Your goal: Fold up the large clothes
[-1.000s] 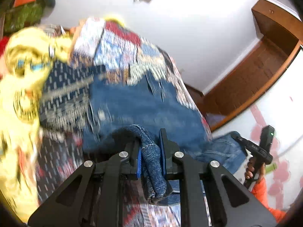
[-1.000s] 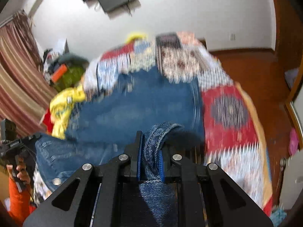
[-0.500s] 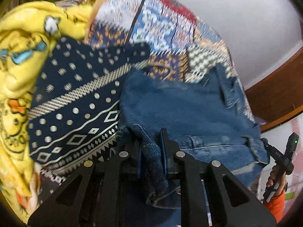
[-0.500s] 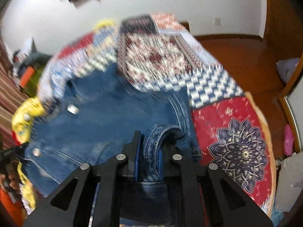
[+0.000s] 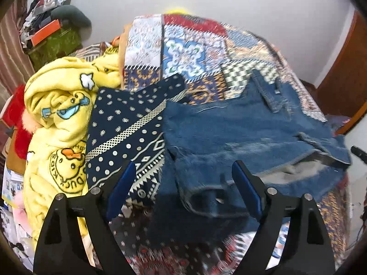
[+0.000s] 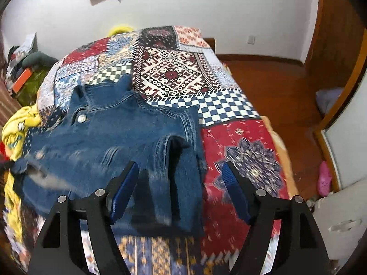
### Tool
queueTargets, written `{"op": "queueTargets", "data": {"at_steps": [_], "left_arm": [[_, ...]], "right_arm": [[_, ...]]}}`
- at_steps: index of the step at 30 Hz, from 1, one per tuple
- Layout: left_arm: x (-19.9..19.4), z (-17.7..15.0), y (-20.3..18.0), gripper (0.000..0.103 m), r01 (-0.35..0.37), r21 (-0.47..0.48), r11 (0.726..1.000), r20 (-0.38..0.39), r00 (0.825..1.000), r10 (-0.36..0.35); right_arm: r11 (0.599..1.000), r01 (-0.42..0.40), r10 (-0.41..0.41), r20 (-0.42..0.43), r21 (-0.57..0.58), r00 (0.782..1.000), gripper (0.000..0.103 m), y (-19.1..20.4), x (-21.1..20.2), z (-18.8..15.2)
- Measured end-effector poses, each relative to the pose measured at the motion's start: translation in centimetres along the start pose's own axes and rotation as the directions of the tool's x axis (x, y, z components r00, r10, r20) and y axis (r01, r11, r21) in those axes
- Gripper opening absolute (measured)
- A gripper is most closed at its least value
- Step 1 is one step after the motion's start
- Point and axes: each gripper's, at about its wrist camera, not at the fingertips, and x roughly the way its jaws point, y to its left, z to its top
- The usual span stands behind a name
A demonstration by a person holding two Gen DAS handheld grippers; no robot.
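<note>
A blue denim jacket [image 5: 229, 133] lies folded on the patchwork bedspread [image 5: 188, 55]. In the right wrist view the jacket [image 6: 110, 133] shows its collar and metal buttons, with a sleeve folded over its right side. My left gripper [image 5: 181, 178] is open and empty, just above the jacket's near left edge. My right gripper [image 6: 180, 176] is open and empty, above the jacket's folded sleeve at its near right edge.
A navy patterned cloth [image 5: 128, 133] and a yellow duck-print blanket [image 5: 59, 119] lie left of the jacket. Clutter and a green box [image 5: 55, 43] stand by the far wall. Wooden floor [image 6: 275, 84] lies to the right of the bed [image 6: 247, 151].
Both grippers were shut on denim folds of the jacket. They have let go and opened, and the jacket now lies on the bed.
</note>
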Motion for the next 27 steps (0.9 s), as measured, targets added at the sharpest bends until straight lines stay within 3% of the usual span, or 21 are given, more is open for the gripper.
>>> {"op": "queueTargets", "data": {"at_steps": [5, 7, 13, 20, 25, 27], "left_arm": [[-3.5, -1.4, -1.9, 0.088, 0.055, 0.011, 0.998, 0.054, 0.997, -0.055], [-3.7, -2.0, -3.3, 0.088, 0.094, 0.024, 0.995, 0.04, 0.995, -0.095], [-2.5, -5.0, -7.8, 0.088, 0.195, 0.076, 0.978, -0.039, 0.98, -0.193], [1.3, -7.1, -11.5, 0.088, 0.164, 0.178, 0.97, -0.102, 0.984, -0.148], [4.2, -6.5, -11.3, 0.088, 0.076, 0.237, 0.968, -0.086, 0.995, -0.057], [4.7, -5.4, -10.9, 0.088, 0.087, 0.245, 0.966, -0.079, 0.995, -0.069]], "right_arm": [[0.99, -0.026, 0.033, 0.043, -0.138, 0.999, 0.077, 2.4, -3.4, -3.0], [0.986, -0.059, 0.067, 0.047, -0.156, 0.997, 0.086, 3.4, -3.8, -4.1], [0.975, -0.173, 0.17, -0.035, -0.142, 0.985, 0.086, 6.7, -1.8, -6.9], [0.958, -0.165, 0.152, -0.075, -0.234, 0.986, 0.086, 9.8, 0.5, -7.9], [0.955, -0.143, 0.121, -0.097, -0.259, 0.988, 0.086, 10.3, 2.3, -7.2], [0.958, -0.145, 0.121, -0.109, -0.247, 0.987, 0.086, 10.1, 3.1, -6.6]]}}
